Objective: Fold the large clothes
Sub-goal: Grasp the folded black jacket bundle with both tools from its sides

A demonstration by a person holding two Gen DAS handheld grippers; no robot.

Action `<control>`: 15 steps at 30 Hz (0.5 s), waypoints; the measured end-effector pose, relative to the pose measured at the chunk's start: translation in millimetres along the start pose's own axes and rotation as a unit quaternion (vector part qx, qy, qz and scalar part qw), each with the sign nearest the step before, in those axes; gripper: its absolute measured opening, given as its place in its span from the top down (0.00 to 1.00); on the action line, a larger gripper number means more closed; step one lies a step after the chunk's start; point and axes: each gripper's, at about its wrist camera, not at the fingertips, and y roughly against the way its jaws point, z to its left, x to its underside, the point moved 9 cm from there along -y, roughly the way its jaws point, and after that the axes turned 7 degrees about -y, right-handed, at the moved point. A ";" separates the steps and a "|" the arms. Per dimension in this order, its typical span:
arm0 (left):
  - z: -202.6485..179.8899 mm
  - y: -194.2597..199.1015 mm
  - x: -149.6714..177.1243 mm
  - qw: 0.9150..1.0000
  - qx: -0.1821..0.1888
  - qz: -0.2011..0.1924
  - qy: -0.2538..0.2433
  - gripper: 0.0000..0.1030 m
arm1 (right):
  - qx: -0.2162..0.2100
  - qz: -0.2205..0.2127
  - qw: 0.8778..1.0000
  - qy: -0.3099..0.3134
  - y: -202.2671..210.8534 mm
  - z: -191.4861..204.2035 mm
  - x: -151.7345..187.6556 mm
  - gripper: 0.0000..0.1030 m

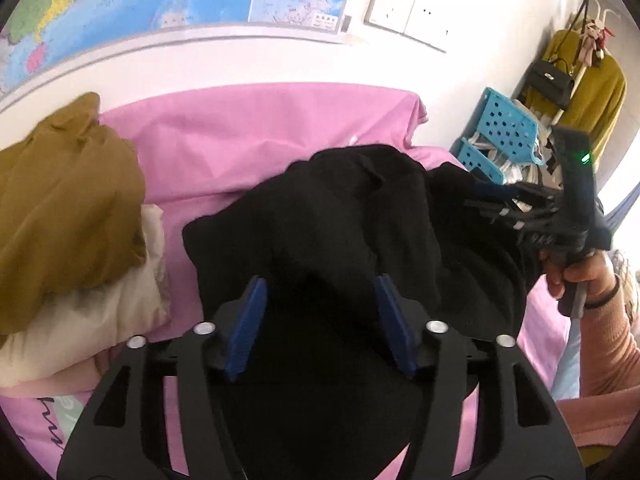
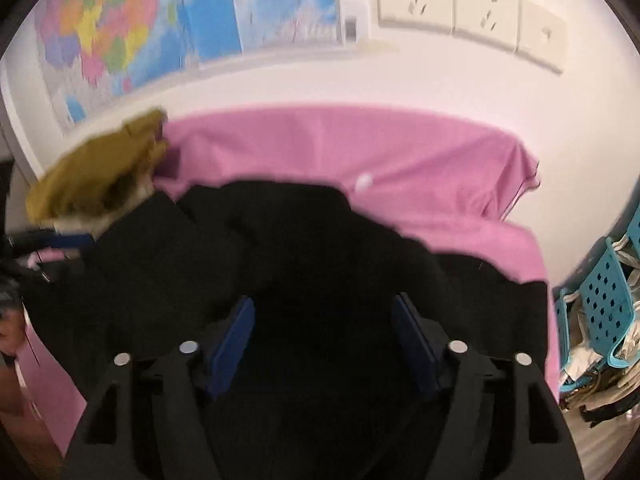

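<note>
– So, where is the big black garment (image 1: 352,216)?

– It lies bunched up on the pink sheet (image 1: 248,140), right in the middle. It has lumps and folds all over.

– What do the left tongs (image 1: 320,300) do?

– They sit low over the near part of the black cloth. Their two blue pads (image 1: 250,320) stand wide apart, and the cloth runs between them. I cannot tell if the pads touch it.

– And the right tongs (image 2: 324,332)?

– In their own view their blue pads (image 2: 234,344) are spread wide too, with the black cloth between and under them. That view is a bit blurry. From the left view you can see the right tongs (image 1: 496,200) reach in from the side, at the right edge of the black cloth. A hand (image 1: 576,276) in a pink sleeve holds their grip.

– What is next to the black cloth?

– On the left there is a brown-yellow garment (image 1: 68,200). It sits on top of a cream one (image 1: 96,320). They are just beside the black one.

– What is farther away?

– A white wall with a colorful map (image 1: 132,4) and white sockets (image 1: 408,16). To the right, past the pink sheet, there are blue baskets with holes (image 1: 504,128). Behind them hang a mustard top (image 1: 592,96) and a black bag (image 1: 552,80).
</note>
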 end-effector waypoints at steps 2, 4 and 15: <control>-0.5 -8.9 2.2 1.000 0.009 0.014 -0.001 0.40 | 0.024 0.017 0.999 0.014 -18.2 -0.3 8.4 0.35; 2.3 -17.4 3.9 1.000 0.003 0.028 0.002 0.42 | 0.046 0.035 0.998 0.030 -36.1 -0.7 15.6 0.73; 12.0 14.5 -33.3 0.999 0.002 -0.045 0.025 0.89 | -0.001 -0.127 0.991 -0.039 55.0 -15.9 -61.4 0.99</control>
